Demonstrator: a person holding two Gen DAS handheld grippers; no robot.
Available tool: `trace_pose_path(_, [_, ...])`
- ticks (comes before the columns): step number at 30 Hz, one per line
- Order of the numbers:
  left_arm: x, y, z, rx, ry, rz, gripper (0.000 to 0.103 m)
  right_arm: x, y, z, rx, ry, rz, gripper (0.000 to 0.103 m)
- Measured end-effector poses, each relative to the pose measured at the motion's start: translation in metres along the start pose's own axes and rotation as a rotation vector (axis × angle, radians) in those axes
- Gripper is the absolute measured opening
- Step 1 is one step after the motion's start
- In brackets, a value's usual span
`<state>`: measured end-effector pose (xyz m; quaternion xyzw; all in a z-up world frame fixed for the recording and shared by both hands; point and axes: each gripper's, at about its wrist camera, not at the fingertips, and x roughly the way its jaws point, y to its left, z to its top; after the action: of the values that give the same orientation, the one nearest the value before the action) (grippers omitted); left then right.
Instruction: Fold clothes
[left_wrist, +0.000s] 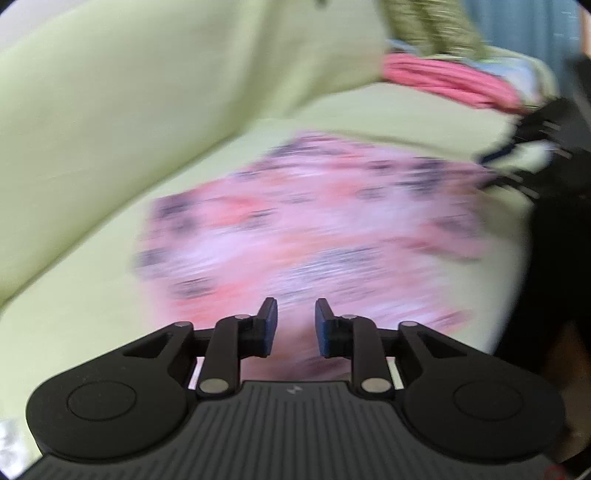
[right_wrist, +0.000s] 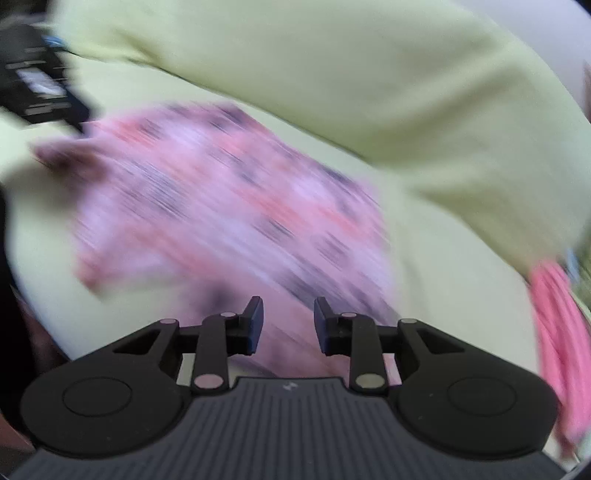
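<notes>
A pink garment with a dark and coral print (left_wrist: 306, 229) lies spread on the pale green sofa seat (left_wrist: 92, 295). Both views are motion-blurred. My left gripper (left_wrist: 295, 314) is open and empty just above the garment's near edge. My right gripper (right_wrist: 288, 312) is open and empty above the same garment (right_wrist: 221, 199), at its other side. The right gripper also shows in the left wrist view (left_wrist: 543, 147) at the garment's far right corner. The left gripper shows in the right wrist view (right_wrist: 40, 85) at the far left.
The sofa's pale green back cushion (left_wrist: 147, 92) rises behind the seat. A folded pink cloth (left_wrist: 450, 81) lies at the sofa's end with an olive knitted cloth (left_wrist: 428, 26) behind it. The pink cloth also shows in the right wrist view (right_wrist: 561, 339).
</notes>
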<state>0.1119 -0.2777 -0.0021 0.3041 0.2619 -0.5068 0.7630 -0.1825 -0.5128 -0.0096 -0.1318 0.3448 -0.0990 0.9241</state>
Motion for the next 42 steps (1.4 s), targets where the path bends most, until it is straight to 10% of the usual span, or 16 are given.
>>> trace_pose_path(8, [-0.039, 0.113, -0.051, -0.160, -0.030, 0.130, 0.036, 0.043, 0.173, 0.081, -0.310, -0.153, 0.213, 0.027])
trace_pose_path(12, [-0.047, 0.119, -0.076, -0.180, -0.058, 0.096, 0.036, 0.067, 0.224, 0.096, -0.498, -0.145, 0.157, 0.027])
trace_pose_path(30, [-0.035, 0.142, -0.114, -0.179, -0.069, 0.045, 0.036, 0.098, 0.266, 0.141, -0.414, 0.019, 0.121, 0.026])
trace_pose_path(32, [-0.027, 0.147, -0.105, -0.171, -0.066, 0.009, 0.036, 0.100, 0.263, 0.140, -0.392, 0.025, 0.091, 0.002])
trace_pose_path(42, [0.087, 0.185, -0.005, -0.371, -0.036, -0.325, 0.044, 0.061, 0.239, 0.131, -0.311, -0.159, 0.141, 0.002])
